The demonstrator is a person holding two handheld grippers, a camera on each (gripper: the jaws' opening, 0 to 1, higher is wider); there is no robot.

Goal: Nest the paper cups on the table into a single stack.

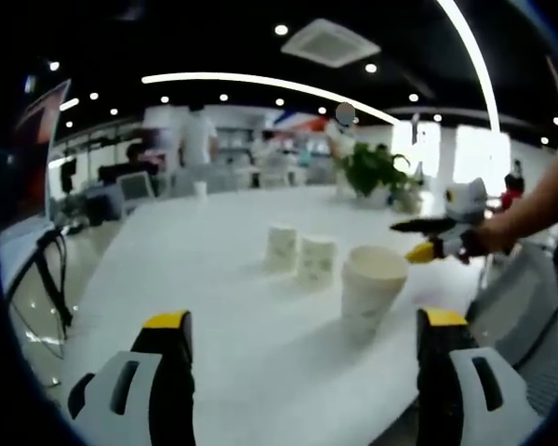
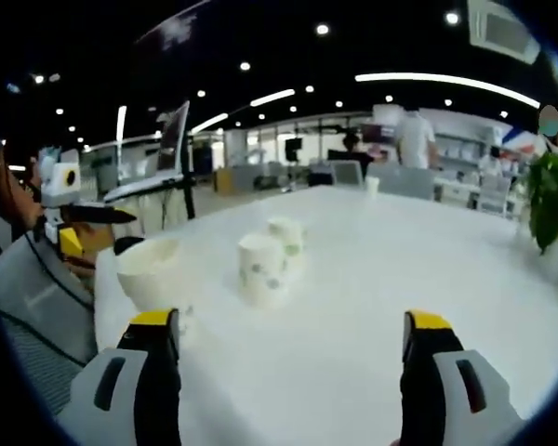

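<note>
In the left gripper view, three paper cups stand on the white table point(image 1: 214, 269): a plain cup point(image 1: 372, 288) nearest, mouth up, and behind it two patterned cups point(image 1: 316, 260) point(image 1: 281, 246) just beside each other, whose print is too blurred to read. All three stand apart from the grippers. The left gripper point(image 1: 302, 372) rises from the bottom with its jaws spread wide and nothing between them; its body is cut off by the lower edge. The right gripper point(image 1: 428, 240) comes in from the right, held by a hand whose arm is cut off at the edge; its jaws look parted, holding nothing. A potted plant point(image 1: 377, 172) stands further back.

In the right gripper view, the same three cups show: the plain cup point(image 2: 151, 274) at left, partly hidden behind the right gripper's point(image 2: 293, 367) own left jaw, then the two patterned cups point(image 2: 262, 269) point(image 2: 286, 237), the farther partly covered by the nearer. The right gripper's jaws are wide apart and empty. The left gripper point(image 2: 70, 218) shows at the left edge, small and blurred. A potted plant point(image 2: 551, 200) is cut off at right.
</note>
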